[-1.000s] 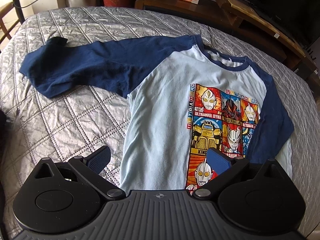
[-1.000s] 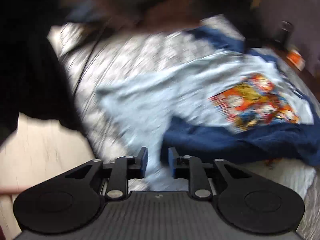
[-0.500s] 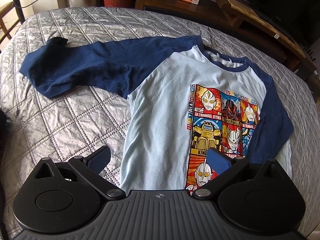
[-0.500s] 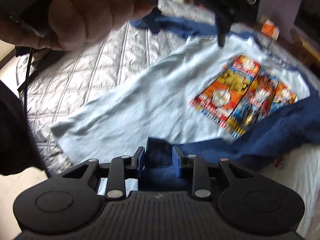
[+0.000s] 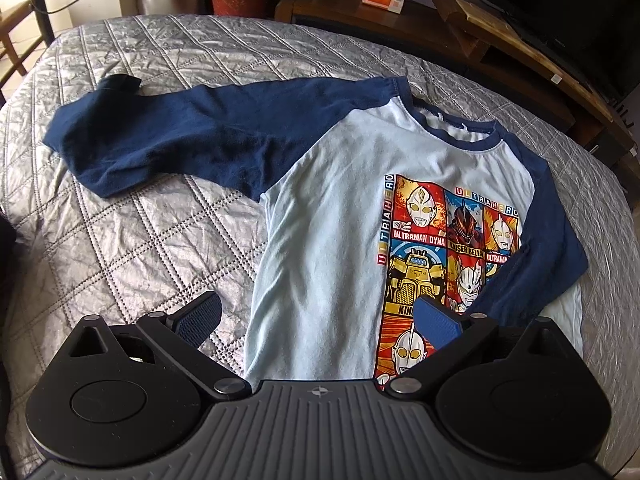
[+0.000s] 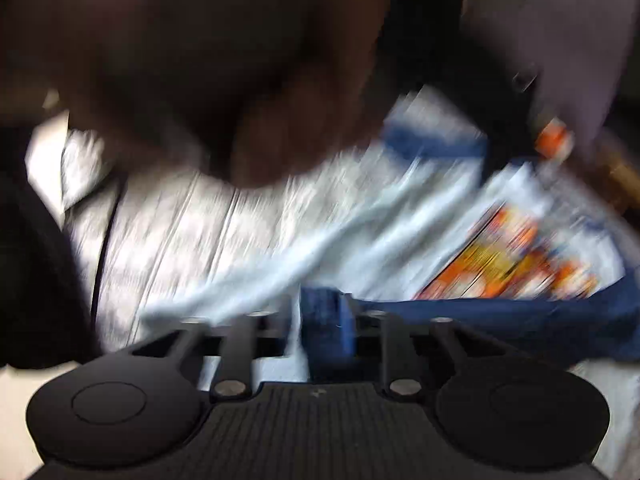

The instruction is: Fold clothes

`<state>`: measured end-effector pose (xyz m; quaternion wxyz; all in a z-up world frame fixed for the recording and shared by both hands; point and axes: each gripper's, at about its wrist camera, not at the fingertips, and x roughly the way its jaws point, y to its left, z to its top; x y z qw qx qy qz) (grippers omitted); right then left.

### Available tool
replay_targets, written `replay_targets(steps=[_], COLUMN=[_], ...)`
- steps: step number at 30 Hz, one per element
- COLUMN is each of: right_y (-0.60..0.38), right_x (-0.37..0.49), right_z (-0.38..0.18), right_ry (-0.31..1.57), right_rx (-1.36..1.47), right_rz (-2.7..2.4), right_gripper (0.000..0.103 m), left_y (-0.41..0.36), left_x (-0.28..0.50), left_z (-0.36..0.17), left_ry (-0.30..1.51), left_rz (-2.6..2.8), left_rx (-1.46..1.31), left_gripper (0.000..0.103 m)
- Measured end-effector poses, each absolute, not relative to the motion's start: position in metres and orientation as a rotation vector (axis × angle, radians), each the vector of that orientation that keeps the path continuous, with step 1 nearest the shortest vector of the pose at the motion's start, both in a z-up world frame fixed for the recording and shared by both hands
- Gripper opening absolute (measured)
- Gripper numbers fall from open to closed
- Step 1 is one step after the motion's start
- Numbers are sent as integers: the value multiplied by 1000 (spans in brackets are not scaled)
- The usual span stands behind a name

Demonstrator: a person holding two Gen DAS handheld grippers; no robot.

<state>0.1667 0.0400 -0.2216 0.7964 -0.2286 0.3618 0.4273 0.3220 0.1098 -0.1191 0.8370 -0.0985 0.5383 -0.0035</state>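
Hovering wide open over the raglan shirt spread on the quilted bed, the left gripper seems to wait its turn. Through the right camera's blur, the right gripper pinches the navy sleeve, probably folding it across the chest.

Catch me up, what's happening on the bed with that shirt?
A person with tongs in each hand is folding a raglan shirt laid face up on a quilted bedspread. The right tongs are clamped on navy sleeve fabric, and that sleeve already lies across the shirt's side; the view is blurred. The left tongs hang open over the hem, holding nothing. The other sleeve is spread out flat, not yet folded.
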Motion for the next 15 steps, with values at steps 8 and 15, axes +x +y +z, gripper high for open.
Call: replay_targets(steps=[8,15], right_y=[1,1], right_x=[170,155], right_z=[-214,-221], right_ry=[820,874], right_rx=[-421,-538], right_rz=[868,908], right_gripper=[32,32], left_y=[110,107], left_x=[323,323], left_z=[-119,-121], left_ry=[1139,1144], left_rz=[-8,-11], left_rx=[-213,-200], left_gripper=[102,102])
